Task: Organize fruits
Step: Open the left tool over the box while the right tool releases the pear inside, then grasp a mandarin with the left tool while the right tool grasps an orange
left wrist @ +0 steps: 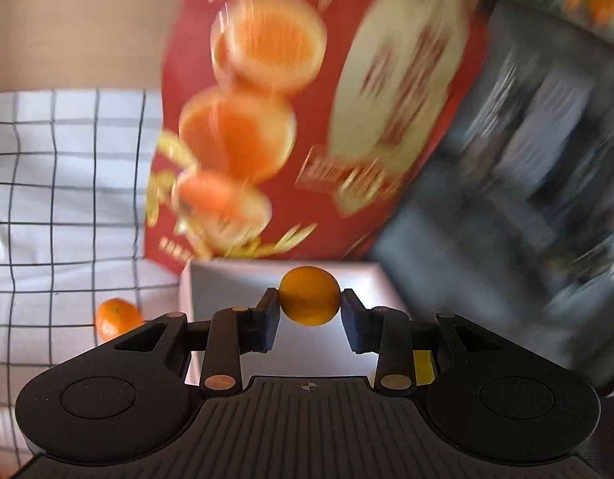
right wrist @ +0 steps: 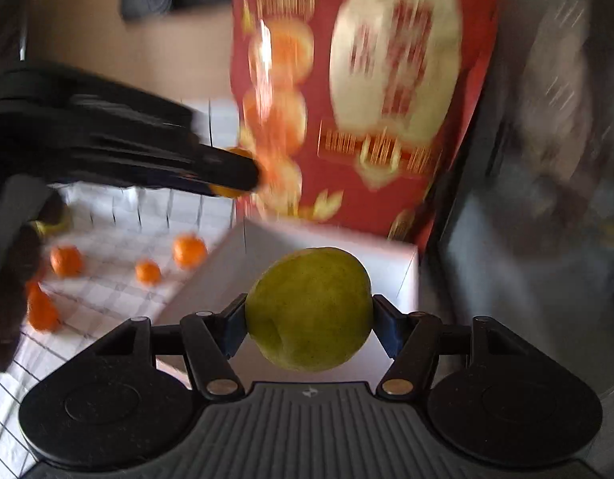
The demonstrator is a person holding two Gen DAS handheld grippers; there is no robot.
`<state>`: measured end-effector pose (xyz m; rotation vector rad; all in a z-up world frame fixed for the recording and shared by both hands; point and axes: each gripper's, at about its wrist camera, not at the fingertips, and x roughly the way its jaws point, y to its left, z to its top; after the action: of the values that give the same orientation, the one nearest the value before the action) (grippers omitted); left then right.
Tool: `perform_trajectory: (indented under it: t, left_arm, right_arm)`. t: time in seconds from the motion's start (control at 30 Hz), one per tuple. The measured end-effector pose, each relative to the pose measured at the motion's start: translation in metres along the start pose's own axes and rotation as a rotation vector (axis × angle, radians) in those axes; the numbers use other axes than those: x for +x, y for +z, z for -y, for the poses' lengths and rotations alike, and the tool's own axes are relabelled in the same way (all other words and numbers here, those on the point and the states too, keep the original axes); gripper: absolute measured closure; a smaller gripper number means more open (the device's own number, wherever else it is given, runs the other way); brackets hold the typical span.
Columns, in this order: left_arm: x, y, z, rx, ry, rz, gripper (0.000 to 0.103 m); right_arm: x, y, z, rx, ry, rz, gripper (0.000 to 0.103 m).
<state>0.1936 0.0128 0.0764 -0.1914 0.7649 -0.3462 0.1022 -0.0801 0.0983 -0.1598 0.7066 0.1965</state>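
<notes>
The left gripper (left wrist: 309,311) is showing matt black plastic with a ribbed base, its pads pressing a smooth orange fruit (left wrist: 309,296). The right gripper (right wrist: 309,319) is clamping a dull, speckled green pear (right wrist: 309,308). White checked cloth (left wrist: 59,199) is lying wrinkled beside a glossy red printed box (left wrist: 307,119).

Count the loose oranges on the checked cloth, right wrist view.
4. One nearest the white box, a smaller one just left of it, one further left, one at the left edge, partly behind the dark glove. More may be hidden.
</notes>
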Motion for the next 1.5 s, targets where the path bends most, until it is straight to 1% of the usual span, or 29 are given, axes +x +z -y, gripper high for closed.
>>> perform_trajectory:
  t: [0.03, 0.1, 0.17, 0.23, 0.27, 0.37, 0.47, 0.57, 0.6, 0.67, 0.7, 0.77, 0.83, 0.87, 0.9, 0.93, 0.97, 1.0, 1.07, 1.13, 1.2, 1.23, 1.3, 1.37, 1.4, 1.43, 1.47, 1.5]
  left_arm:
    - [0.018, -0.003, 0.003, 0.033, 0.035, -0.056, 0.065]
    - [0.043, -0.009, 0.004, 0.063, 0.060, -0.156, 0.065]
    - [0.058, -0.016, 0.004, 0.057, 0.068, -0.210, 0.065]
    - [0.066, -0.019, 0.007, 0.053, 0.083, -0.220, 0.064]
    - [0.071, -0.020, 0.009, 0.047, 0.091, -0.237, 0.064]
    - [0.081, -0.024, 0.014, 0.055, 0.096, -0.261, 0.064]
    - [0.081, -0.025, 0.013, 0.038, 0.095, -0.231, 0.065]
    - [0.067, -0.023, 0.009, 0.028, 0.048, -0.146, 0.065]
    - [0.059, -0.022, 0.007, 0.020, 0.027, -0.117, 0.065]
    - [0.042, -0.018, 0.004, 0.002, -0.019, -0.061, 0.065]
    - [0.033, -0.015, 0.002, -0.009, -0.038, -0.026, 0.065]
    - [0.004, -0.015, -0.009, -0.036, -0.075, 0.071, 0.065]
    - [-0.032, -0.028, -0.024, -0.041, -0.086, 0.174, 0.065]
    - [-0.044, -0.034, -0.027, -0.041, -0.071, 0.209, 0.065]
    - [-0.061, -0.047, -0.037, -0.038, -0.049, 0.242, 0.065]
    - [-0.075, -0.058, -0.046, -0.032, -0.025, 0.259, 0.065]
    - [-0.091, -0.075, -0.058, -0.028, 0.009, 0.279, 0.065]
    - [-0.106, -0.092, -0.070, -0.034, 0.048, 0.302, 0.065]
    - [-0.139, -0.115, -0.101, -0.065, 0.118, 0.349, 0.065]
    - [-0.167, -0.138, -0.132, -0.111, 0.192, 0.395, 0.065]
    - [-0.195, -0.160, -0.165, -0.204, 0.256, 0.454, 0.065]
    - [-0.206, -0.167, -0.180, -0.255, 0.272, 0.489, 0.065]
    - [-0.227, -0.185, -0.214, -0.378, 0.300, 0.597, 0.065]
    - [-0.235, -0.200, -0.233, -0.452, 0.320, 0.700, 0.065]
    - [-0.238, -0.198, -0.241, -0.518, 0.322, 0.683, 0.065]
    - [-0.241, -0.198, -0.247, -0.557, 0.306, 0.699, 0.065]
    - [-0.244, -0.199, -0.251, -0.567, 0.299, 0.714, 0.065]
    - [-0.243, -0.197, -0.253, -0.575, 0.307, 0.694, 0.065]
  right_arm:
    - [0.011, -0.001, 0.001, 0.012, 0.011, -0.044, 0.039]
    - [0.032, -0.006, 0.005, 0.032, 0.030, -0.126, 0.039]
    - [0.046, -0.010, 0.003, 0.028, 0.035, -0.179, 0.039]
    - [0.055, -0.013, 0.003, 0.015, 0.033, -0.216, 0.038]
    - [0.060, -0.014, 0.004, 0.013, 0.033, -0.231, 0.039]
    - [0.068, -0.017, 0.009, 0.034, 0.018, -0.263, 0.038]
    - [0.066, -0.020, 0.009, 0.032, 0.015, -0.262, 0.038]
    - [0.065, -0.021, 0.010, 0.034, 0.011, -0.258, 0.038]
    - [0.063, -0.022, 0.011, 0.036, 0.005, -0.246, 0.035]
    - [0.058, -0.023, 0.011, 0.023, -0.009, -0.200, 0.032]
    - [0.054, -0.024, 0.011, 0.013, -0.006, -0.175, 0.031]
    - [0.042, -0.023, 0.010, 0.000, 0.008, -0.125, 0.032]
    - [0.021, -0.020, 0.012, -0.005, 0.017, -0.051, 0.032]
    - [0.009, -0.018, 0.013, -0.003, 0.020, -0.004, 0.031]
    - [-0.003, -0.015, 0.017, 0.005, 0.024, 0.047, 0.029]
    - [-0.017, -0.010, 0.020, 0.025, 0.030, 0.100, 0.027]
    - [-0.030, -0.006, 0.024, 0.056, 0.039, 0.151, 0.022]
    - [-0.040, -0.002, 0.028, 0.090, 0.049, 0.191, 0.019]
    - [-0.056, 0.004, 0.030, 0.149, 0.068, 0.240, 0.017]
    - [-0.061, 0.010, 0.020, 0.155, 0.098, 0.236, 0.017]
    - [-0.054, 0.012, 0.000, 0.136, 0.124, 0.204, 0.017]
    - [-0.054, 0.010, -0.010, 0.124, 0.139, 0.186, 0.017]
    - [-0.043, 0.008, -0.043, 0.084, 0.191, 0.145, 0.017]
    - [-0.031, 0.006, -0.081, 0.033, 0.248, 0.110, 0.017]
    - [-0.027, 0.003, -0.101, 0.005, 0.280, 0.096, 0.017]
    - [-0.022, 0.001, -0.122, -0.026, 0.320, 0.084, 0.017]
    - [-0.017, -0.001, -0.142, -0.052, 0.363, 0.072, 0.017]
    - [-0.011, -0.002, -0.158, -0.067, 0.403, 0.059, 0.017]
